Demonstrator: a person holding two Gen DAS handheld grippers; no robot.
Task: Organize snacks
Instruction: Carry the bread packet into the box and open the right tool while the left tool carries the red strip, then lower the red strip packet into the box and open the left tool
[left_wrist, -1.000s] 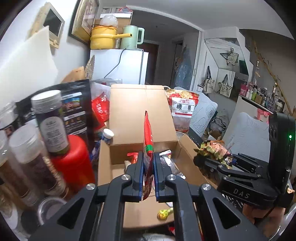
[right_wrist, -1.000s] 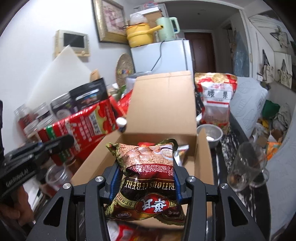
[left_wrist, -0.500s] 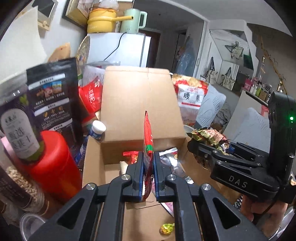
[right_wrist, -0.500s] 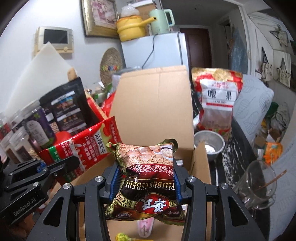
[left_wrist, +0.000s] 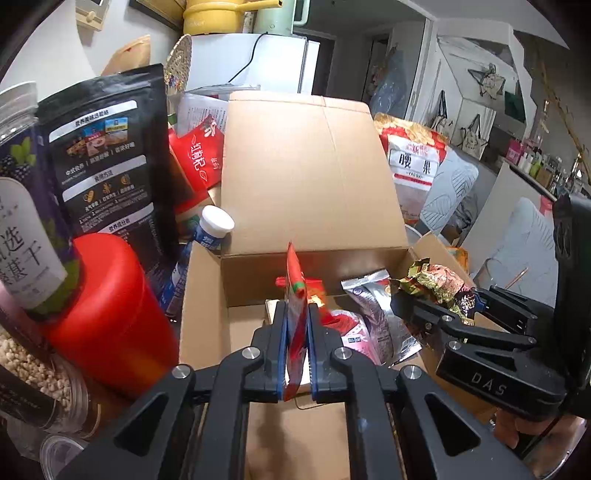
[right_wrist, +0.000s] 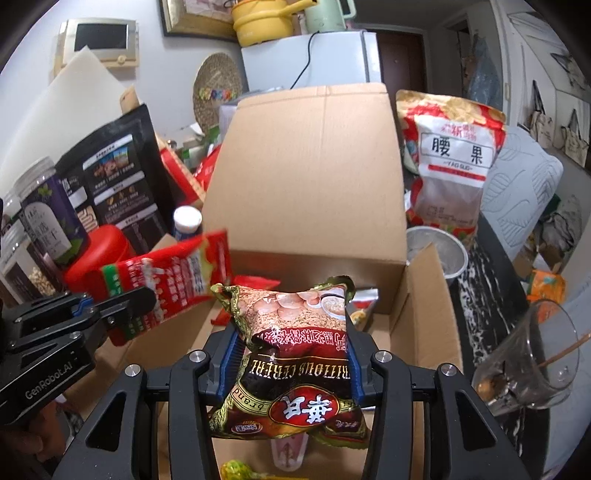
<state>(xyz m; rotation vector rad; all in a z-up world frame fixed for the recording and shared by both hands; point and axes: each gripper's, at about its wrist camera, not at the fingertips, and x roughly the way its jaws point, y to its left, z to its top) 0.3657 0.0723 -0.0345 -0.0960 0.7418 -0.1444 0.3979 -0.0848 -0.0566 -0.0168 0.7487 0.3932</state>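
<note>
Left gripper (left_wrist: 296, 328): jaws pressed tight on a flat red snack packet (left_wrist: 295, 295), held edge-on and upright, apparently so it can slip in narrow. Right gripper (right_wrist: 291, 354): jaws clamped across the middle of a puffy cereal bag (right_wrist: 291, 350), pinched at its waist. Both packets hang over the open cardboard box (left_wrist: 207, 295), whose tall rear flap stands up behind. Silver and red pouches (left_wrist: 369, 314) already lie inside, beneath and ahead of the fingertips.
</note>
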